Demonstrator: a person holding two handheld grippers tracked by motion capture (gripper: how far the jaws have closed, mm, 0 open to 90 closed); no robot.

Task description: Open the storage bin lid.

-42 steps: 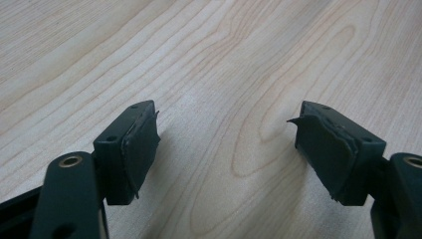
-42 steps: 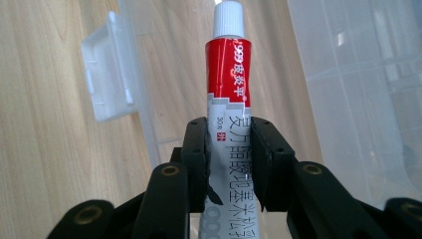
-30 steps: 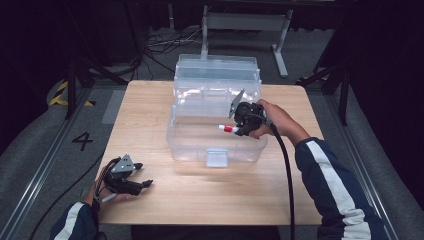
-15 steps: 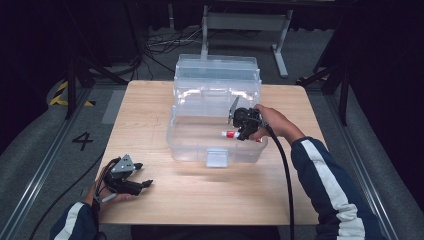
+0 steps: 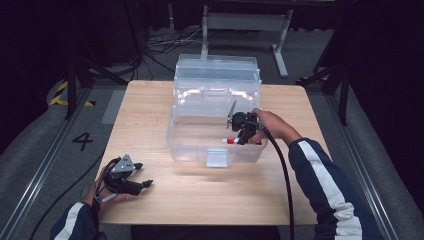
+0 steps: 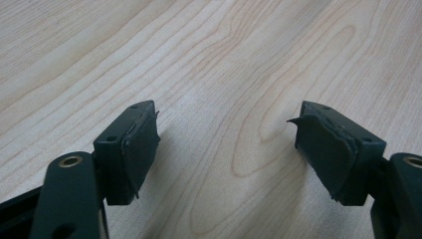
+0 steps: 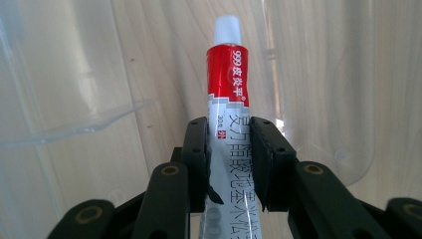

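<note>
lowering tube [image 7: 226,79] into clear box [image 5: 200,145], right gripper [image 5: 243,134] clamped on it; next, release inside. left gripper [image 6: 226,144] wide, empty.

Tube [image 7: 230,129] btm cut off, frame edge

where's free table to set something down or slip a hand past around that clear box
Bare wood lies left of the clear box, out to the table edge, and along the near edge between the box's latch and the open left gripper. Crowded: the box's right half, where the right gripper holds the ointment tube inside.
</note>
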